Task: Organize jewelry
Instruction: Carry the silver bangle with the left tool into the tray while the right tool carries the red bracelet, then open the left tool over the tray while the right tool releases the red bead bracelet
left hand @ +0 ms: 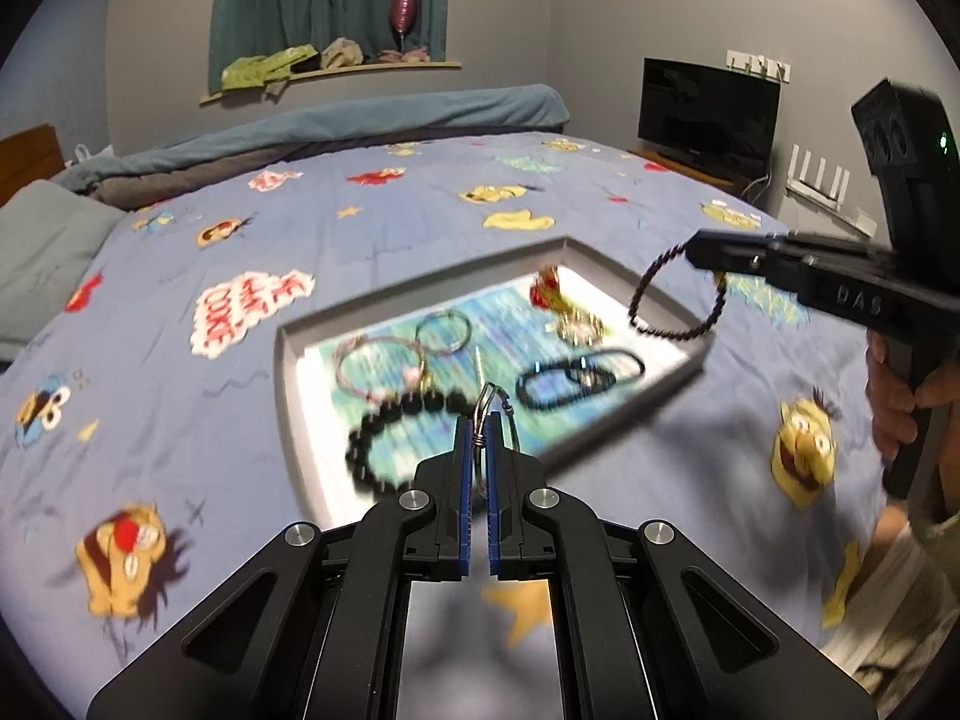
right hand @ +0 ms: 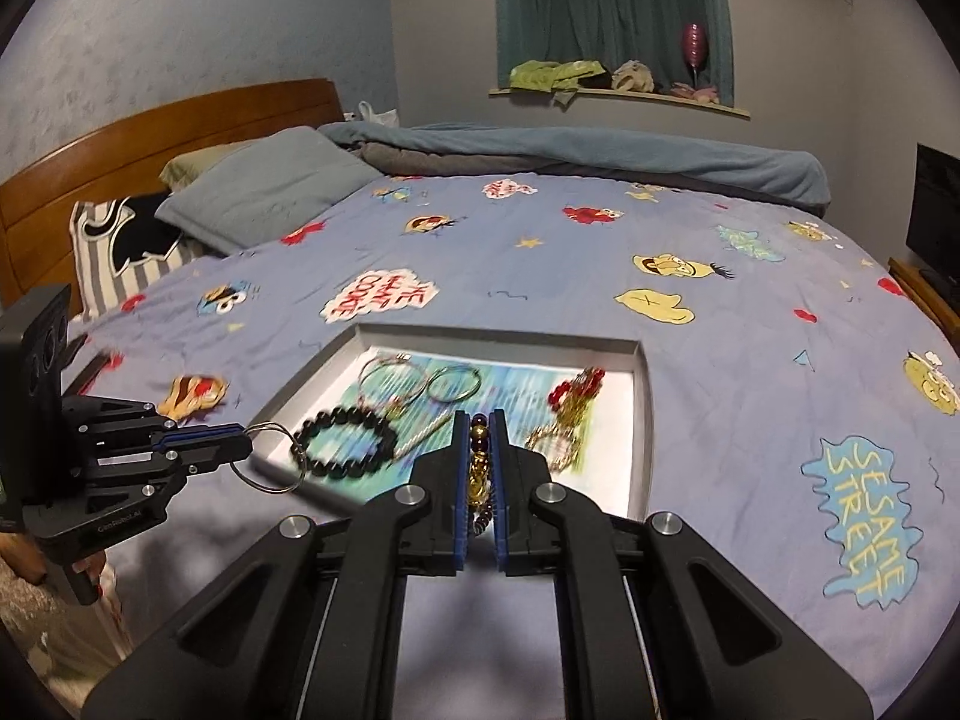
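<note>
A: Left tool (left hand: 478, 420) is clamped on a thin silver wire bangle (left hand: 495, 420), blue pads pinching it right at the wrapped joint. From the right wrist view that bangle (right hand: 273, 459) hangs as 1 loop off the tip, over the near left corner of the tray (right hand: 643, 420).

B: And the right tool (right hand: 479, 420) has its fingers closed on a dark beaded bracelet (right hand: 478, 468); maroon beads and a gold charm show between the pads. In the left view it dangles as a ring (left hand: 678, 294) above the tray's (left hand: 288, 372) far right corner.

A: Tray sits on the bed, on a blue cartoon sheet (left hand: 420, 210). Inside: a big black bead bracelet (left hand: 390, 426), 2 thin hoops (left hand: 444, 330), a black corded piece (left hand: 570, 381) and a red and gold item (left hand: 558, 300), all blurred.

B: Writing, then. "SESAME STREET" in yellow on a blue splash (right hand: 864, 522), clear as day. A white bubble (right hand: 381, 294) in red letters looks like "ME WANT COOKIE", seen upside down.

A: The right tool's body (left hand: 852, 300) shows raised letters "DAS". On the left tool's body (right hand: 120, 519) there's small print, something like "GenRobot.AI", hard to be sure.

B: The tray's printed liner has text lines too, but they're smeared, unreadable.
</note>
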`<control>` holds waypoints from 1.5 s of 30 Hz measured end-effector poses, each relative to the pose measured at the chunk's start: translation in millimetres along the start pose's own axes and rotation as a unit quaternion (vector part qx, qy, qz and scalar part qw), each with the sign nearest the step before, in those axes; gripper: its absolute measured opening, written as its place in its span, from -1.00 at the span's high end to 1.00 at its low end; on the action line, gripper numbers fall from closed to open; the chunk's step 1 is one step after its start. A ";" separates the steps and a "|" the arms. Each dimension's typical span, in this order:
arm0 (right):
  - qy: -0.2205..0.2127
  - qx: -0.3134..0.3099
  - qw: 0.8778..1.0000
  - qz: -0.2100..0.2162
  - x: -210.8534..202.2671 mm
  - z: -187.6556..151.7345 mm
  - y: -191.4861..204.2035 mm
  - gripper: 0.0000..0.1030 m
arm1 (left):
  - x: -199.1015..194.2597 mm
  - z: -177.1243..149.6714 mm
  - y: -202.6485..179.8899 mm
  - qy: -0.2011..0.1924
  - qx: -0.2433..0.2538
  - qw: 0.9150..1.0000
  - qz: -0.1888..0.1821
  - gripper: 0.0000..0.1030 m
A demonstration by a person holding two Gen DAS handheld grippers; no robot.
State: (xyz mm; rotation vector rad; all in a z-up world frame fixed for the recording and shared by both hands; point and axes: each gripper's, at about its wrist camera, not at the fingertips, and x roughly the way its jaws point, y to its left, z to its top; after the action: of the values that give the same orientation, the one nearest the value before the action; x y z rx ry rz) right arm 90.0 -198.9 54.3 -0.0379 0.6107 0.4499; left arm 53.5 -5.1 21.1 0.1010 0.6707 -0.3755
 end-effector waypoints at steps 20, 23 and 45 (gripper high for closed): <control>0.048 0.017 0.999 -0.005 107.8 26.2 -20.1 0.88 | 124.4 59.4 8.7 0.082 -0.028 0.996 -0.023 0.91; 0.057 0.027 0.998 -0.013 115.3 23.1 -24.8 0.88 | 133.7 59.5 11.6 0.091 -0.033 0.995 -0.014 0.91; 0.098 0.045 0.993 -0.036 135.6 6.4 -39.5 0.66 | 162.3 50.3 19.1 0.127 -0.051 0.990 0.022 0.63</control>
State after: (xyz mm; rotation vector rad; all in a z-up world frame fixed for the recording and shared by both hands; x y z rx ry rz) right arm 208.4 -179.7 -20.4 -0.0178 0.8203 0.3498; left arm 206.9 -47.8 -41.4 0.0661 0.9362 -0.2878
